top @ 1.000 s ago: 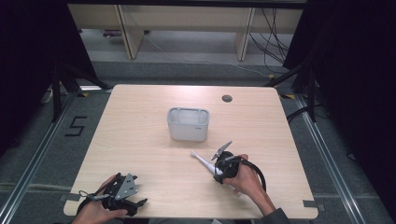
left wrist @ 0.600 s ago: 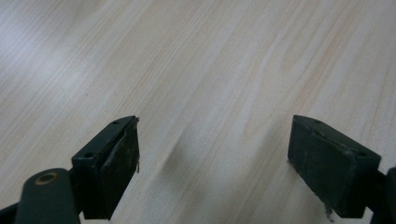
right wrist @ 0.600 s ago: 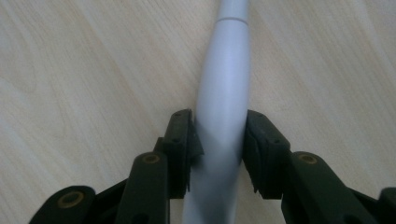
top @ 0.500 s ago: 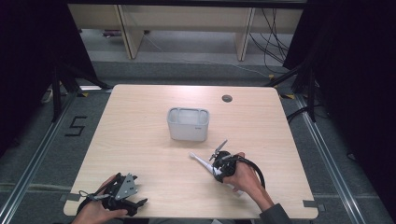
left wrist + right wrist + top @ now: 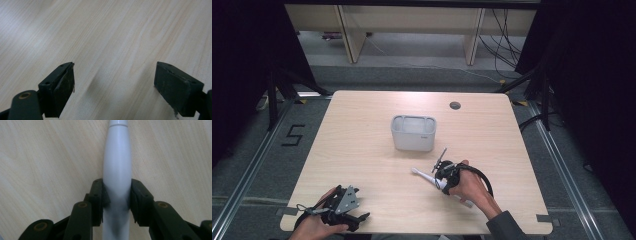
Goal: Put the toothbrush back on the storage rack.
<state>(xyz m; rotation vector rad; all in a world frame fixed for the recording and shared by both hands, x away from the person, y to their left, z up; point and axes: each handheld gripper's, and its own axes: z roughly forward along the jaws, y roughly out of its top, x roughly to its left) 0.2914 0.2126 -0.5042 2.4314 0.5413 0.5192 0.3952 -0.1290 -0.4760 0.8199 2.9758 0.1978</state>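
A white, tapering handle-shaped tool (image 5: 421, 174) lies on the wooden table (image 5: 362, 150), right of centre and near the front. My right gripper (image 5: 443, 178) has just been closing its jaws around it. In the right gripper view both pads press the sides of the white tool (image 5: 117, 157), so my right gripper (image 5: 117, 192) is shut on it, and the tool's tip runs off the top of that picture. At the front left corner my left gripper (image 5: 353, 213) rests in a hand; its jaws stand wide apart over bare wood (image 5: 115, 82).
A grey rectangular container (image 5: 413, 132) stands at the table's middle, just beyond the right gripper. A small round cable hole (image 5: 455, 105) sits near the far edge. Shelving and cables lie on the floor behind the table.
The right gripper's jaws have narrowed onto the white tool and the hand has shifted slightly left. The left hand has not moved.
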